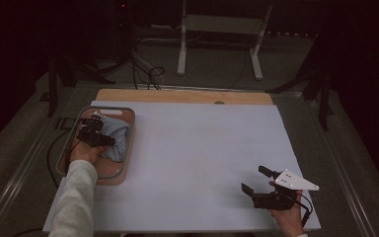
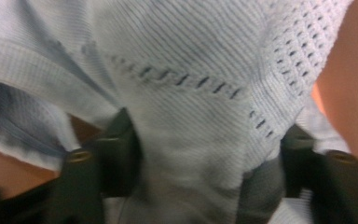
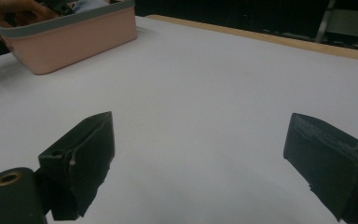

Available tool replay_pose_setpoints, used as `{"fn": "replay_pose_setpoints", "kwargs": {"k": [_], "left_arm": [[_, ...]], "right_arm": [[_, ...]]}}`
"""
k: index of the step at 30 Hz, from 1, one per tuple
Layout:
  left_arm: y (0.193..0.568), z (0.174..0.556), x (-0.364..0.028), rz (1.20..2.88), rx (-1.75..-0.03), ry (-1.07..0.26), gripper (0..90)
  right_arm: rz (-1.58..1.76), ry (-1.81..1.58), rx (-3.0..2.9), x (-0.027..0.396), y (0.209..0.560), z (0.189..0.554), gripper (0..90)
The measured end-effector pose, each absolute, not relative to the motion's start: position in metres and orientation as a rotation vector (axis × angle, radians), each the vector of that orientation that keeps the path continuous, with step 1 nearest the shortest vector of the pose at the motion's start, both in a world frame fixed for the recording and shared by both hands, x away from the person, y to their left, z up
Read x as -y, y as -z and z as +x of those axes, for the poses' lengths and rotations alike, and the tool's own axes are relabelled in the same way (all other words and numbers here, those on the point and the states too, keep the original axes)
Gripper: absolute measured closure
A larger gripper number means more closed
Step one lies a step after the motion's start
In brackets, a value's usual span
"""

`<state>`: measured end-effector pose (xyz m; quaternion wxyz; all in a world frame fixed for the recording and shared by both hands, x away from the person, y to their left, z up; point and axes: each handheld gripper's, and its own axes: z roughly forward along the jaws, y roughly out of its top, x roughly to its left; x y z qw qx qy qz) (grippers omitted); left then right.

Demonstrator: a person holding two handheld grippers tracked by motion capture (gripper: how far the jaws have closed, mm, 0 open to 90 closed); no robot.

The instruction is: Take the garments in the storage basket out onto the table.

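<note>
A light blue knit garment (image 1: 118, 141) lies bunched inside a pink basket (image 1: 109, 108) with a grey rim at the table's left. My left gripper (image 1: 109, 140) reaches down into the basket. In the left gripper view a thick fold of the garment (image 2: 182, 56) fills the space between the jaws, and the left gripper (image 2: 205, 154) is shut on it. At the front right, my right gripper (image 1: 253, 178) hovers over bare white table. Its jaws stand wide apart, and the right gripper (image 3: 200, 135) has nothing between them.
A white sheet (image 1: 202, 143) covers the table, with a wooden strip (image 1: 177, 96) along its far edge. The pink basket (image 3: 74, 39) stands far left in the right gripper view. A white metal stand (image 1: 217, 29) and cables are on the floor beyond.
</note>
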<state>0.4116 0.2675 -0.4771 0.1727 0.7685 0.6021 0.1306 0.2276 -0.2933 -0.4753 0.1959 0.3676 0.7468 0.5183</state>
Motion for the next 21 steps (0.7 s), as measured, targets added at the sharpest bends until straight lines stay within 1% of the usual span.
{"fn": "replay_pose_setpoints", "kwargs": {"k": [3, 4, 7, 21], "left_arm": [[0.475, 0.41, -0.268, 2.156, -1.703, -0.375, 53.9], [0.474, 0.409, -0.268, 2.149, -1.699, -0.375, 53.9], [0.471, 0.407, -0.269, 2.127, -1.678, -0.368, 58.2], [0.453, 0.401, -0.277, 2.056, -1.611, -0.36, 58.8]], "right_arm": [[1.033, -1.45, -2.089, 0.294, 0.475, 0.227, 8.7], [1.034, -1.45, -2.088, 0.294, 0.475, 0.228, 8.7], [1.041, -1.453, -2.083, 0.295, 0.475, 0.228, 8.7], [1.045, -1.459, -2.078, 0.296, 0.475, 0.228, 8.7]]}}
